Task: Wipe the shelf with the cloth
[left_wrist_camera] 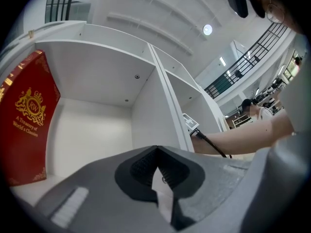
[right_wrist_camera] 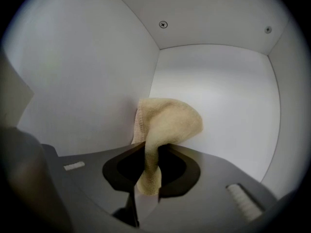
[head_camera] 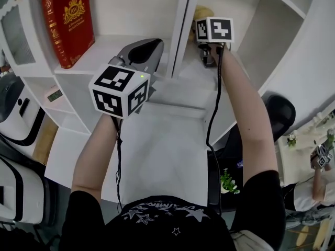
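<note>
Nearest, above the far-left part of the bench (head_camera: 157,145): left gripper (head_camera: 143,47) (left_wrist_camera: 155,149), jaws together with nothing between them, pointing into the left compartment of the shelf (head_camera: 131,4) (left_wrist_camera: 97,81) (right_wrist_camera: 87,72) along the bench's far edge.

Deeper in that compartment, against its left wall: red book (head_camera: 68,22) (left_wrist_camera: 24,125), upright, well apart from the gripper.

Farther off, toward the bench's far-right corner and past the white divider (head_camera: 180,25) (left_wrist_camera: 163,101): right gripper (head_camera: 208,56) (right_wrist_camera: 148,147) inside the right compartment, clamped on the cloth (head_camera: 203,12) (right_wrist_camera: 167,120).

Tan cloth pinched at a narrow fold, lower end hanging below the jaws, the rest bulging up and forward. Top of it close to the corner where the compartment's left wall meets its back wall; touching or not, cannot tell.
</note>
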`<state>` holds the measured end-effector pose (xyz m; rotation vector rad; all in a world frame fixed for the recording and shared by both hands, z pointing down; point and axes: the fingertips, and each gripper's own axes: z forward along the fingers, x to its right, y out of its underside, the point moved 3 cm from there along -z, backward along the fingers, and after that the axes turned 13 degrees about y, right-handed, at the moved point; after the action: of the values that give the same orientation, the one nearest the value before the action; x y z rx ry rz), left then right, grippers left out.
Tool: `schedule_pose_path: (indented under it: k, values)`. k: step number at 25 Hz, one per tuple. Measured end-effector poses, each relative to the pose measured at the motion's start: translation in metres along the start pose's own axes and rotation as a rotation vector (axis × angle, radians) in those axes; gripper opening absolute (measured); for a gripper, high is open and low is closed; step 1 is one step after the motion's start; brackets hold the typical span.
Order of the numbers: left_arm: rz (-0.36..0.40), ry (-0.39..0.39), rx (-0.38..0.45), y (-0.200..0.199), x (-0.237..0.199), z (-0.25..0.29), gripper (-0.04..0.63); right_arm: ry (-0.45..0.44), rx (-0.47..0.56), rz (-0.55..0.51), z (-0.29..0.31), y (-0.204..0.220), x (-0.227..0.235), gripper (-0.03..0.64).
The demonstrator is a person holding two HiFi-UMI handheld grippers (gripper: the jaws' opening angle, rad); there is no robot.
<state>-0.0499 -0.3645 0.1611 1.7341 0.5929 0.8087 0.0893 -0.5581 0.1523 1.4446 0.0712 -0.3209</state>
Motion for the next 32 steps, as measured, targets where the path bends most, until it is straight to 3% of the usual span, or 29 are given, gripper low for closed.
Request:
schedule_pose_path:
  k: [6, 15, 23, 32]
  values:
    - [0.008, 0.014, -0.017, 0.001, 0.005, 0.004, 0.002, 0.025, -0.033, 0.006, 0.000, 0.006, 0.010, 0.087]
    - [0.008, 0.026, -0.027, 0.002, 0.010, 0.009, 0.003, 0.143, -0.047, 0.016, -0.011, 0.016, 0.051, 0.087]
    - [0.009, 0.009, -0.036, 0.003, 0.012, 0.006, 0.003, 0.318, -0.073, 0.099, -0.026, 0.029, 0.104, 0.087]
    - [-0.013, -0.039, -0.058, 0.003, 0.014, -0.004, 0.002, 0.418, -0.105, 0.230, -0.035, 0.045, 0.134, 0.086]
